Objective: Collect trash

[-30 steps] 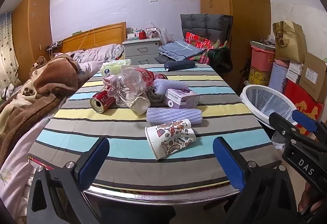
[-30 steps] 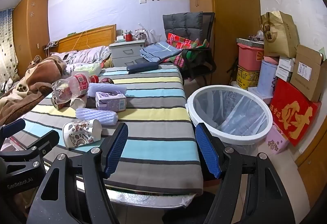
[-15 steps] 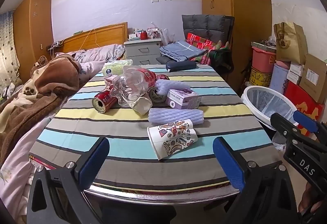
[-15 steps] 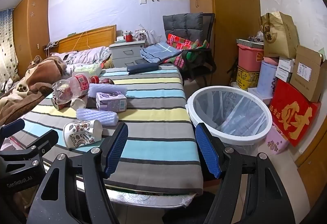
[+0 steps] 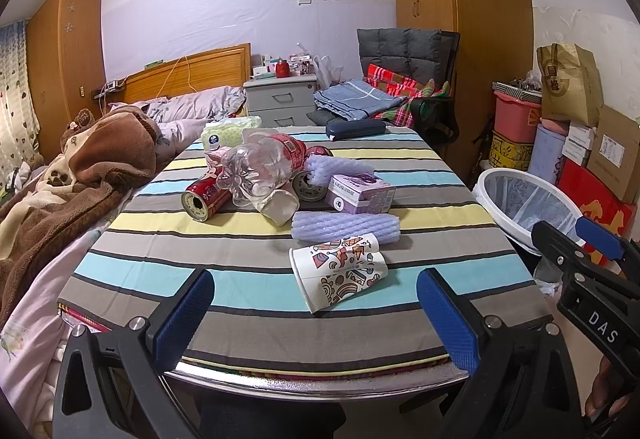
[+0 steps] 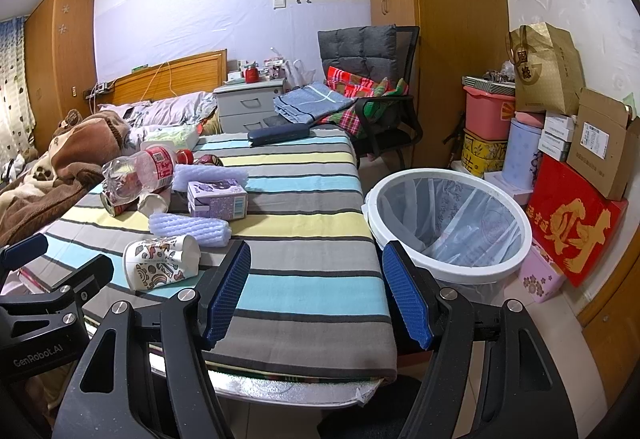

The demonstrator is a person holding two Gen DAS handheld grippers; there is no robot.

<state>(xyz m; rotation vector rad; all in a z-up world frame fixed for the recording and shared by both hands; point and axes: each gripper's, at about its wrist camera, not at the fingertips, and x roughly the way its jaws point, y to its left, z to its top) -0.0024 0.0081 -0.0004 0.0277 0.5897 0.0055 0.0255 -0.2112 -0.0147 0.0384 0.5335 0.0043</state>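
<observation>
Trash lies on the striped table (image 5: 248,303): a patterned paper cup (image 5: 340,277) on its side nearest me, a purple foam sleeve (image 5: 346,226), a small purple carton (image 5: 360,193), a crushed clear bottle (image 5: 264,169) and a red can (image 5: 204,195). My left gripper (image 5: 316,313) is open at the table's near edge, just short of the cup. My right gripper (image 6: 316,293) is open over the table's near right corner, between the paper cup (image 6: 160,261) and the white lined bin (image 6: 448,223).
A dark case (image 5: 354,127) and a tissue pack (image 5: 228,131) lie at the table's far end. A bed with a brown blanket (image 5: 80,175) runs along the left. Boxes (image 6: 576,215) stand behind the bin, and a chair (image 6: 368,79) beyond the table.
The left wrist view has shifted slightly, so the table items sit a little lower and to the right. Both grippers stay open.
</observation>
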